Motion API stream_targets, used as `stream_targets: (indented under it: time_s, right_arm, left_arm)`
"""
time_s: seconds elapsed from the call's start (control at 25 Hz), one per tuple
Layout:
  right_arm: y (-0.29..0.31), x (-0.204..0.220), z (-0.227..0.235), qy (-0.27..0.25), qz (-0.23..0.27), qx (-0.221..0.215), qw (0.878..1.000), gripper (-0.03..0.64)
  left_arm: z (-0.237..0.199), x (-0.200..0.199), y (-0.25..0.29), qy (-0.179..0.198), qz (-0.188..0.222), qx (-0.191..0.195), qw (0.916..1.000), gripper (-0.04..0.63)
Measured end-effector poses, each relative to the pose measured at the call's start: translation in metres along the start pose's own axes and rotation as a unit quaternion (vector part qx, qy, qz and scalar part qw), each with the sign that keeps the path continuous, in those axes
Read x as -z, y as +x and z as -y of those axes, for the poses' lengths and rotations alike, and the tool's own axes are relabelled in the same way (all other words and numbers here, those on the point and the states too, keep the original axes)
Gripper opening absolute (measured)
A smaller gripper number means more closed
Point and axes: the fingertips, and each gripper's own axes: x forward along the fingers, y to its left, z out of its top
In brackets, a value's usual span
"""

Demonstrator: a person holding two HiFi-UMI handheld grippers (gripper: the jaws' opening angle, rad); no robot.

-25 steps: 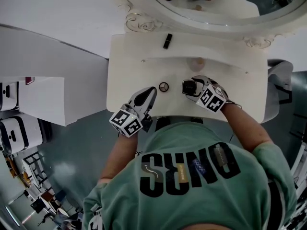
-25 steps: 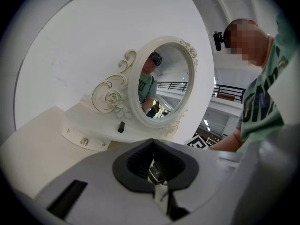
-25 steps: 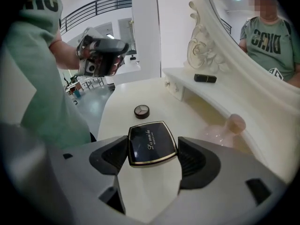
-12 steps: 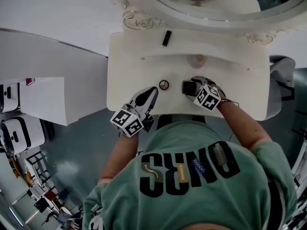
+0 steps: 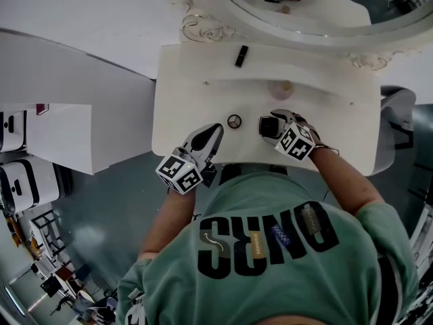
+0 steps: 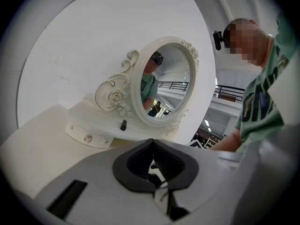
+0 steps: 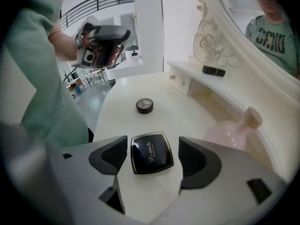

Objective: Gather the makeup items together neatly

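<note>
Our right gripper [image 7: 152, 154] has its jaws wide apart, low over the white table [image 5: 174, 117]. The black square compact [image 7: 151, 152] lies flat on the table between them. In the right gripper view we see a bit of table on each side of it, so the jaws do not touch it. The head view is too small to show that gap.

Our left gripper [image 6: 153, 167] has its jaws pressed together with nothing in them. The head view shows it over the table's front edge, near the little round pot [image 5: 234, 121].

The left gripper view shows the oval mirror [image 6: 164, 78] and the small black tube [image 6: 123, 124] on the shelf below it, but not the compact or the pot. The right gripper view alone shows the pink bottle [image 7: 232, 132] well. It seems to lie on its side by the shelf, though we can't be sure.
</note>
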Motion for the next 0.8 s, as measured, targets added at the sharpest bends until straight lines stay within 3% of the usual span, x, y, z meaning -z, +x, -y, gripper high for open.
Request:
stream_targets:
  time_s: [0.2, 0.36, 0.56, 0.8]
  right_arm:
    - [-0.032, -0.064, 0.020, 0.008, 0.072, 0.016, 0.997, 0.332]
    - [-0.052, -0.120, 0.063, 0.004, 0.106, 0.042, 0.994, 0.332]
    - [-0.046, -0.159, 0.118, 0.004, 0.096, 0.062, 0.993, 0.333]
    - [-0.008, -0.166, 0.158, 0.012, 0.057, 0.069, 0.996, 0.338]
  left_arm:
    - [-0.004, -0.011, -0.008, 0.003, 0.018, -0.006, 0.9998, -0.002]
    - [-0.008, -0.022, -0.016, 0.010, 0.032, -0.010, 0.9994, -0.002]
    - [-0.019, -0.033, -0.027, 0.009, 0.048, -0.023, 0.9986, -0.002]
    - [-0.042, -0.042, -0.035, -0.003, 0.058, -0.038, 0.9976, -0.002]
